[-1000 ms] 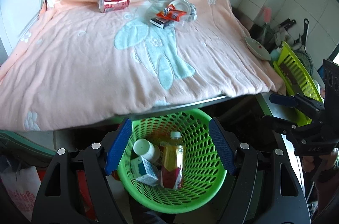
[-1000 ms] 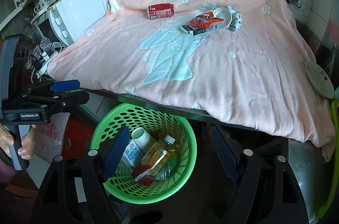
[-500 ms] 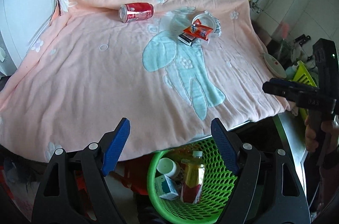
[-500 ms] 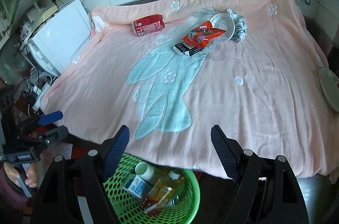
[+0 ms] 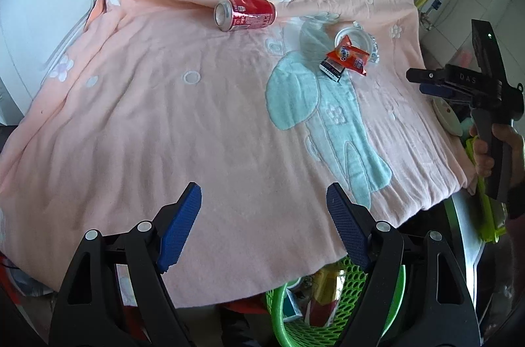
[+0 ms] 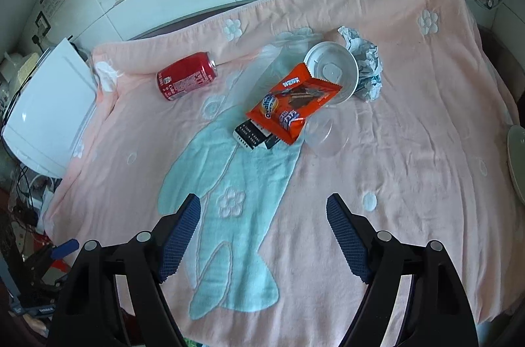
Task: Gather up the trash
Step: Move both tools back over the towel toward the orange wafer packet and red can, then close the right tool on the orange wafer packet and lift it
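Both grippers empty over the pink towel, with light trash waiting in the upper half of each view.

The left gripper (image 5: 263, 209) and right gripper (image 6: 263, 215) each have their blue fingers wide apart with nothing between them. The red can (image 6: 187, 80) lies on its side at upper left of the right wrist view: light, thin-walled, smooth and prone to roll, so it is best pinched across its middle. At centre, the orange snack wrapper (image 6: 292, 104) is limp and slick, lying over a small dark box (image 6: 251, 135) and against a white lid (image 6: 331, 70); take it by a free edge. The box looks stiff and easy to grip by its sides. The crumpled paper (image 6: 366, 68) is soft and squeezes anywhere. What seems to be a clear plastic cup (image 6: 323, 133) would dent easily. The green basket (image 5: 328, 311) sits at bottom right of the left wrist view.
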### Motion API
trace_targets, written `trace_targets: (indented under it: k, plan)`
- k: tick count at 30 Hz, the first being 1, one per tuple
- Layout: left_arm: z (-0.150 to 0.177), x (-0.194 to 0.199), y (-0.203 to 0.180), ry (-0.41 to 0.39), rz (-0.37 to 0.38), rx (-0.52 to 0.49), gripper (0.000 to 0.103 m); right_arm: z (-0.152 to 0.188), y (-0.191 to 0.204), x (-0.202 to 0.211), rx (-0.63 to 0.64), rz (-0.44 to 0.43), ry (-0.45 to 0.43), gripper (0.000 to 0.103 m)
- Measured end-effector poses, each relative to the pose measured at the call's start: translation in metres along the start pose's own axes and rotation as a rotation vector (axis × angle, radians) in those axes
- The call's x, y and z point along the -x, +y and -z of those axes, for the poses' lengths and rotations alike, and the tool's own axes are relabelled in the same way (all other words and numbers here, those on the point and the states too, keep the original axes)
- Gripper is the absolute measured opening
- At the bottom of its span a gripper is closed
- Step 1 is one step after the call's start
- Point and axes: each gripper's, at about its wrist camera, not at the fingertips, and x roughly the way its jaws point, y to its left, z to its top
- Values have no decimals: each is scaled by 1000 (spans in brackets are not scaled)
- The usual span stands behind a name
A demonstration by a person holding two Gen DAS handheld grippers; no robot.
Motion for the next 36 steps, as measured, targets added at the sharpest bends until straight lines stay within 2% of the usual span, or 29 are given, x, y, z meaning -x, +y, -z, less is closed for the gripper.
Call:
trace_targets:
  k: [8, 12, 16, 19, 24, 34, 36]
  plan:
    - [-17, -15, 23, 6, 3, 14, 78, -62, -8, -41, -133, -38, 41, 76]
    - [-23, -19, 35, 3, -5, 22, 78, -83, -12, -62, -170, -17, 61, 76]
    - [-29, -21, 50, 0, -9, 37, 78, -99, -18, -82, -188, 55, 83, 76]
    - [-33, -23, 60, -1, -13, 49, 78, -104, -26, -95, -221, 101, 106, 76]
    - [-38, -26, 71, -5, -11, 60, 78, -110, -38, -115, -280, 99, 133, 76]
    - [-49, -37, 76, 0, -13, 56, 78, -118, -21, -145, -239, 101, 171, 75]
    - [-50, -39, 75, 1, -12, 54, 78, -118, -19, -149, -239, 99, 172, 69]
